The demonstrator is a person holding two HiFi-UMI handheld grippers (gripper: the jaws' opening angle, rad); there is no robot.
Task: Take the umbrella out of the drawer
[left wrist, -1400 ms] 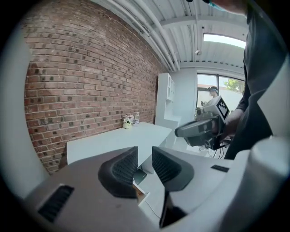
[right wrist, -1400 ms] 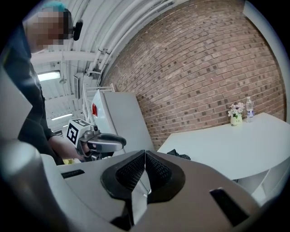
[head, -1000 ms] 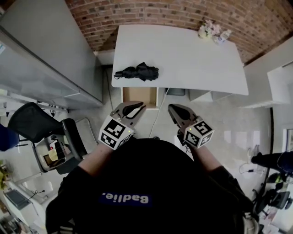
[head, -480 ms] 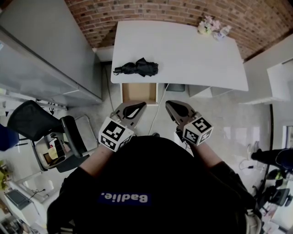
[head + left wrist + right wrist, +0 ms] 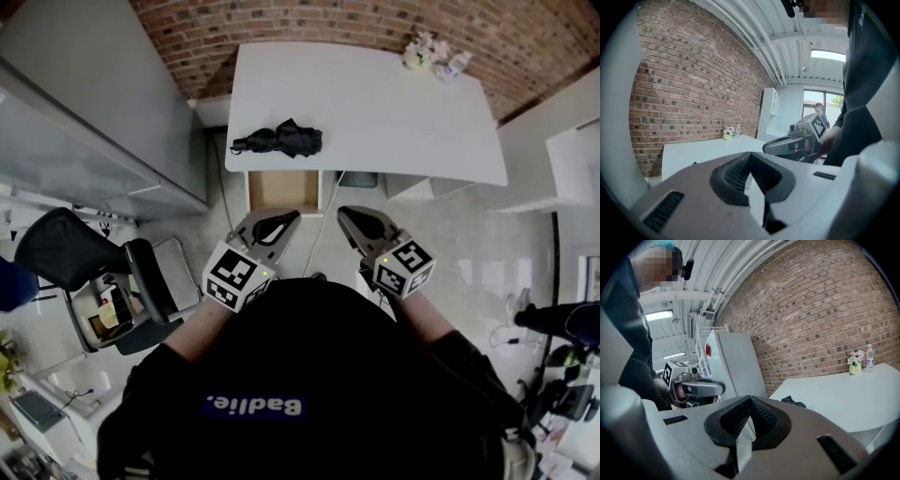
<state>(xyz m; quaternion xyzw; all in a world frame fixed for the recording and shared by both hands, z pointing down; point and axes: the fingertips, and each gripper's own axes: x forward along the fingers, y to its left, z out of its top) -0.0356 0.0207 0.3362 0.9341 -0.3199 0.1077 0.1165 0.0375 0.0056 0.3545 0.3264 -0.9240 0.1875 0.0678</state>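
**Umbrella** (image 5: pixel 278 139): 1. Black, folded down, cloth loosely bunched, narrow end pointing left. It lies flat on the white tabletop (image 5: pixel 375 103) near the front left edge, outside the drawer and just behind it. Nothing touches it. The right gripper view also shows it as a dark heap (image 5: pixel 793 402) on the tabletop.

**Drawer** (image 5: pixel 284 192): 1. Pulled out from under the tabletop's front edge, its tan bottom showing.

**Hand-held grippers**: 2, held side by side low in front of the person, short of the drawer and well apart from the umbrella.
- Left hand-held gripper (image 5: pixel 284 217): jaws fully closed pad to pad, gripping nothing and touching nothing.
- Right hand-held gripper (image 5: pixel 350 217): jaws likewise pressed together, with nothing between them and nothing touched.

Each carries 1 marker cube.

**Flower pot** (image 5: pixel 415 56): 1, small, at the tabletop's far right corner.

**Bottle** (image 5: pixel 457 66): 1, clear, just beside the pot.

**Office chair** (image 5: pixel 56 248): 1, black, on the floor at the left.

**Brick wall** (image 5: pixel 309 23): 1, red, behind the tabletop.
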